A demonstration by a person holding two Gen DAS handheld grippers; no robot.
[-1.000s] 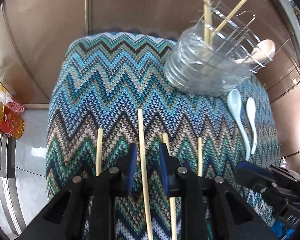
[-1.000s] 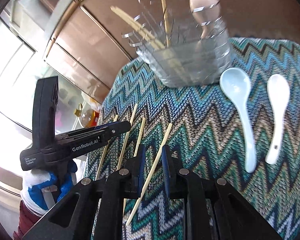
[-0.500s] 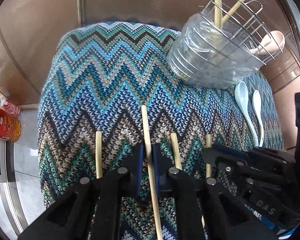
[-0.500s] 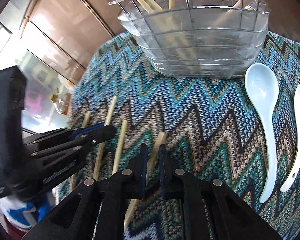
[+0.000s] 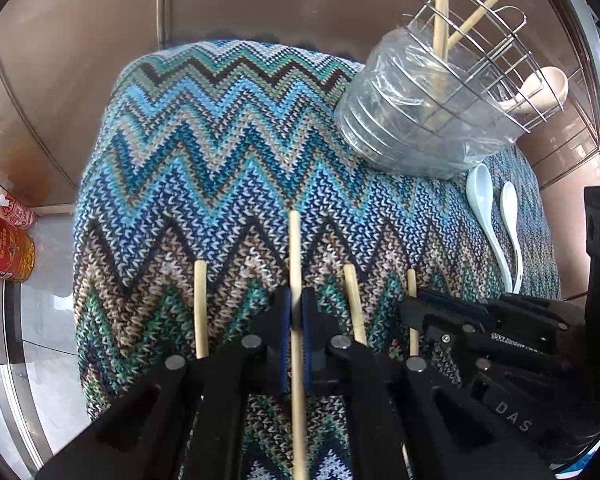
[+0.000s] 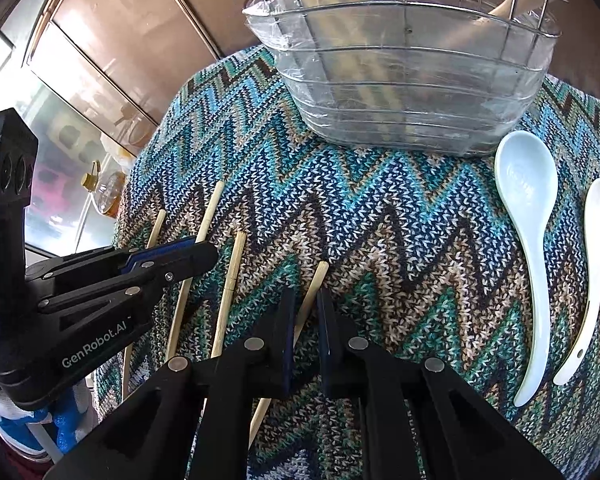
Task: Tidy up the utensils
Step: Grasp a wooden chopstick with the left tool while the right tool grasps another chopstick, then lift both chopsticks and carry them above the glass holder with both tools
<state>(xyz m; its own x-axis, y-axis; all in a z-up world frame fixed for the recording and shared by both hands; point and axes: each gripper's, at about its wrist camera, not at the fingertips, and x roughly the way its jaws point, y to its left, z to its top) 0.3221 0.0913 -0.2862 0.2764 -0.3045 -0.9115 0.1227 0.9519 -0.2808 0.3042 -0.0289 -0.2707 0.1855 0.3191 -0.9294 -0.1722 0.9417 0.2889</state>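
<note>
Under everything lies the zigzag knit cloth (image 5: 228, 152), soft and yielding, so whatever rests on it sinks a little into the weave. At its far edge stands the wire rack (image 6: 400, 12) in a clear plastic tub (image 6: 412, 92), already holding a few chopsticks and a pale spoon (image 5: 540, 88). Just beside the tub, on the cloth, lie two white spoons (image 6: 528, 216); they look ceramic, so I judge them smooth, slippery and liable to chip, best taken mid-handle. Nearer to me four chopsticks lie side by side on the cloth, well apart from the spoons. My left gripper (image 5: 296, 312) is closed on the long chopstick (image 5: 295, 248), the pads pinching it a good way back from its far tip. My right gripper (image 6: 305, 316) has its jaws drawn in around the rightmost chopstick (image 6: 314, 288); the stick runs slantwise between the pads, and they appear to clamp it. These sticks look like bamboo: light, stiff, thin, and prone to roll or swing if held near an end. I judge a hold nearer the middle would keep each one level, and a firm pinch matters, since the round shaft could twist between flat pads on the way to the rack.
</note>
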